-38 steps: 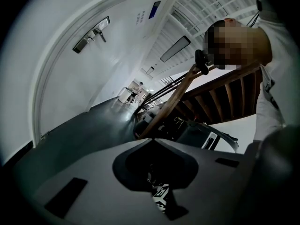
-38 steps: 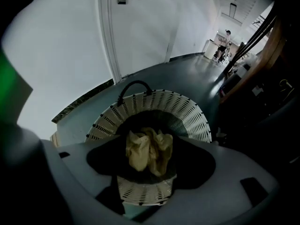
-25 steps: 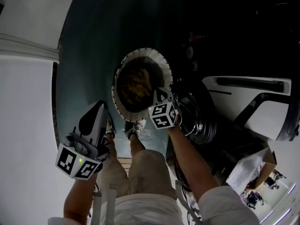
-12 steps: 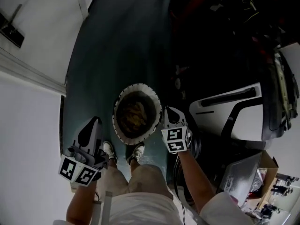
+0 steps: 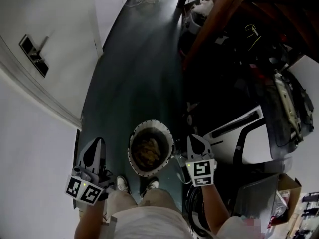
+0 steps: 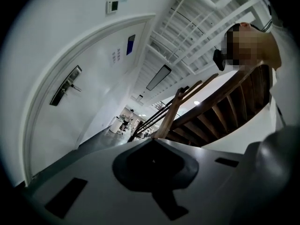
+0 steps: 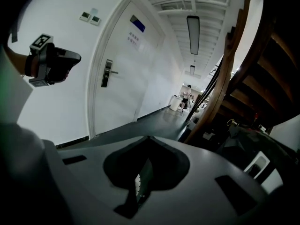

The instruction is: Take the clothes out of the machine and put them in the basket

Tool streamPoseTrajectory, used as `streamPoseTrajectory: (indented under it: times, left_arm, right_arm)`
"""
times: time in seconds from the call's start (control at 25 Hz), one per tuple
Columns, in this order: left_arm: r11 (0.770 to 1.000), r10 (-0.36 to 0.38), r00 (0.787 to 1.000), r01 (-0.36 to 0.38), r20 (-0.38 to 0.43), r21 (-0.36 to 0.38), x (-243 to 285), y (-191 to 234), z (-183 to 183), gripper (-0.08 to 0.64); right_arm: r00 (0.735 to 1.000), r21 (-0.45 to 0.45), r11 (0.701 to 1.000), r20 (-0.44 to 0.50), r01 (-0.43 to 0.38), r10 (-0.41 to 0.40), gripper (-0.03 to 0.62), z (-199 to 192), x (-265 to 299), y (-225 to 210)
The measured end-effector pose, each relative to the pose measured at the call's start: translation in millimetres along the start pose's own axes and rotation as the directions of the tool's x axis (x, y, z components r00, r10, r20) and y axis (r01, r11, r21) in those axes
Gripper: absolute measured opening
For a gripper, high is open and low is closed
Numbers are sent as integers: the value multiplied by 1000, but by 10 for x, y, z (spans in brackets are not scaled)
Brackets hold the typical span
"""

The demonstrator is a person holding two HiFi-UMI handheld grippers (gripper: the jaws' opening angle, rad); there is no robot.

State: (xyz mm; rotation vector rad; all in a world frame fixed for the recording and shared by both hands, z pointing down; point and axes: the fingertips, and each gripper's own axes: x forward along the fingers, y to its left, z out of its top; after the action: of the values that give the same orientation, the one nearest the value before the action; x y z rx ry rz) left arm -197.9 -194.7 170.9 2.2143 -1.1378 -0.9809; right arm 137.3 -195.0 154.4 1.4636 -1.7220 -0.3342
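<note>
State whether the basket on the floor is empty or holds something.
Not empty: crumpled yellowish-brown clothes lie inside the basket.

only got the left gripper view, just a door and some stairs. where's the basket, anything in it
observer: The basket stands on the floor just ahead of the person's feet, with a heap of clothes inside.
operator: where are my tongs relative to it
observer: It sits between them: the left tongs are off its left side and the right tongs off its right, neither over it.
operator: right tongs carrying anything
observer: No. In the right gripper view they are shut with nothing between them.
</note>
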Motion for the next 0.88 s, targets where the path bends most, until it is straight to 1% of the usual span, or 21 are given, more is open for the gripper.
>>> streamPoseTrajectory:
  times: [0.2,0.32,0.48,0.64,0.88]
  left_arm:
    - [999,-3,998,0,68,41,-206,-112,433,14]
    - [996,17,995,-25,101,81,-308,-65,666,14]
    - [992,40,988,-57,149,111,-441,-12,940,14]
    - [993,43,983,-62,178,102,-505,-3,1064,14]
    - [993,59,975,-78,212,83,-688,-68,1223,14]
  right_arm:
    - [996,1,1000,90,24,-24,12,476,-400,-163]
    - [991,0,999,131,36,-35,12,752,-590,-235]
    - [980,-19,998,194,53,-48,12,1057,-839,-287]
    - [967,-30,996,243,82,-72,12,1276,-1072,-305]
    - [955,16,994,276,109,-109,12,1391,-1431,-338]
